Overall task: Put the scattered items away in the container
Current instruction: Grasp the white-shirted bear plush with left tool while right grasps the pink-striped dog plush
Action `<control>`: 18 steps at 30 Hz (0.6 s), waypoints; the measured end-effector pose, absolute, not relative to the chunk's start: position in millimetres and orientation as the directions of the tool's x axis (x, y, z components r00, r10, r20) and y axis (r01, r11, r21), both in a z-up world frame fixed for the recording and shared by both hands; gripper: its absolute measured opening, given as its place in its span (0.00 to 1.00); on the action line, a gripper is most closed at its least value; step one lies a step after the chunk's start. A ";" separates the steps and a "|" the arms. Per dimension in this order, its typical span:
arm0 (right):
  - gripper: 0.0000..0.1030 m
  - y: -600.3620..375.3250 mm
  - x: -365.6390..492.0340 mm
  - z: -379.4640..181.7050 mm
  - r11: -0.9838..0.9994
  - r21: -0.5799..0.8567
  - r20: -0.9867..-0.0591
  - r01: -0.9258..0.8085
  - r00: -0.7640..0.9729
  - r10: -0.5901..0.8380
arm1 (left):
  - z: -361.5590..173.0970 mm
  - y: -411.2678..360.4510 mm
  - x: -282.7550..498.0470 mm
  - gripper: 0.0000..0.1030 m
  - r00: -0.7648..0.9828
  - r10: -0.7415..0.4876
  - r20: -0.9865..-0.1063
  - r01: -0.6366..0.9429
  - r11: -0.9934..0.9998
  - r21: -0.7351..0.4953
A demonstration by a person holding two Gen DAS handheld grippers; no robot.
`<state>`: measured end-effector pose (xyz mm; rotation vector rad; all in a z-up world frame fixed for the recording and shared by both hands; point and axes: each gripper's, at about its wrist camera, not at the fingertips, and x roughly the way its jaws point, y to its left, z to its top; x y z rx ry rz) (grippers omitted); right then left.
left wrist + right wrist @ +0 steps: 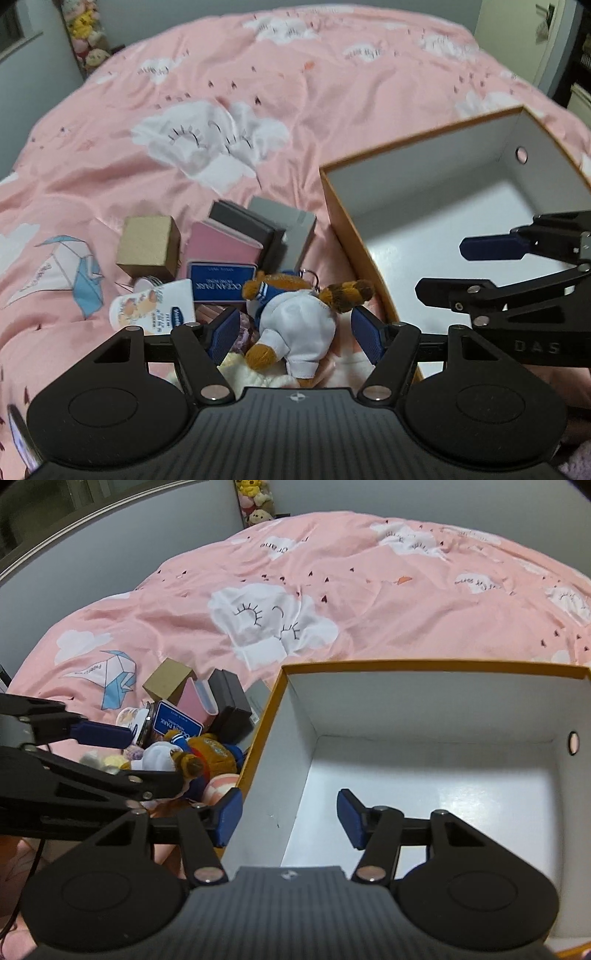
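A brown plush toy in a white and blue sailor outfit [295,325] lies on the pink bedspread just left of the orange box with a white inside [424,173]. My left gripper [295,334] hangs open over the toy, a blue pad on each side and neither pressing on it. My right gripper [290,819] is open and straddles the box's left wall [273,775], one pad outside and one inside, with nothing held. It shows at the right of the left wrist view as the right gripper [461,269]. No items show inside the box [424,701].
Behind the toy sits a pile: a brown cardboard cube [147,242], a pink case [221,243], a dark grey box [247,221], a light grey box [291,221], a blue card [221,280] and a white tube [155,306]. Soft toys fill the far corner shelf [86,33].
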<state>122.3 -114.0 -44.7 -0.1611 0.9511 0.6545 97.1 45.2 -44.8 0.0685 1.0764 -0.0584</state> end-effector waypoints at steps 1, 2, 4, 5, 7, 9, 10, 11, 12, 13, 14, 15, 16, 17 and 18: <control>0.58 -113.7 123.8 -46.7 0.795 0.158 -0.799 -0.586 0.397 0.452 | -48.3 45.2 99.8 0.76 0.460 -0.015 -0.888 0.084 0.996 0.027; 0.58 -113.1 125.1 -48.4 0.792 0.164 -0.801 -0.589 0.388 0.455 | -51.2 45.4 101.9 0.72 0.449 -0.012 -0.893 0.085 0.996 0.029; 0.58 -111.2 128.0 -51.9 0.792 0.169 -0.807 -0.587 0.379 0.453 | -58.0 46.0 106.6 0.67 0.424 0.002 -0.906 0.079 0.996 0.039; 0.58 -110.7 129.5 -53.4 0.792 0.171 -0.809 -0.587 0.375 0.453 | -61.2 46.8 108.4 0.65 0.412 -0.001 -0.911 0.077 0.996 0.034; 0.58 -109.8 132.2 -56.4 0.790 0.178 -0.813 -0.587 0.365 0.454 | -67.0 48.4 111.3 0.59 0.387 -0.013 -0.922 0.074 0.997 0.017; 0.58 -108.8 134.4 -58.8 0.788 0.185 -0.815 -0.588 0.355 0.457 | -72.0 49.4 112.8 0.55 0.380 -0.023 -0.925 0.067 0.998 0.003; 0.58 -108.1 135.0 -59.8 0.786 0.188 -0.816 -0.589 0.352 0.458 | -72.0 49.7 113.1 0.52 0.381 -0.029 -0.924 0.066 0.998 -0.004; 0.58 -107.5 135.2 -60.5 0.784 0.190 -0.817 -0.590 0.348 0.460 | -71.0 49.7 112.8 0.50 0.384 -0.031 -0.923 0.065 0.998 -0.007; 0.58 -107.2 135.1 -61.1 0.783 0.192 -0.817 -0.592 0.345 0.462 | -69.7 49.4 111.4 0.49 0.393 -0.031 -0.919 0.064 0.998 -0.006; 0.58 -106.9 134.9 -61.3 0.781 0.196 -0.816 -0.594 0.343 0.465 | -68.6 49.1 109.6 0.48 0.400 -0.030 -0.916 0.064 0.998 -0.005; 0.58 -106.7 134.5 -61.1 0.778 0.200 -0.814 -0.596 0.341 0.470 | -67.4 49.0 108.0 0.47 0.407 -0.028 -0.913 0.062 0.998 -0.004; 0.58 -106.7 133.9 -60.4 0.775 0.203 -0.812 -0.599 0.340 0.475 | -65.8 49.6 106.1 0.47 0.414 -0.029 -0.910 0.058 0.998 -0.005; 0.58 -106.5 133.1 -59.4 0.772 0.204 -0.809 -0.602 0.340 0.479 | -63.6 50.8 103.9 0.46 0.422 -0.032 -0.906 0.054 0.998 -0.010; 0.58 -105.9 131.8 -57.9 0.768 0.202 -0.805 -0.608 0.343 0.484 | -60.4 52.3 101.6 0.46 0.433 -0.037 -0.901 0.048 0.999 -0.018; 0.58 -105.4 130.5 -56.4 0.762 0.201 -0.801 -0.616 0.345 0.490 | -56.6 53.9 100.3 0.46 0.443 -0.041 -0.896 0.043 0.999 -0.024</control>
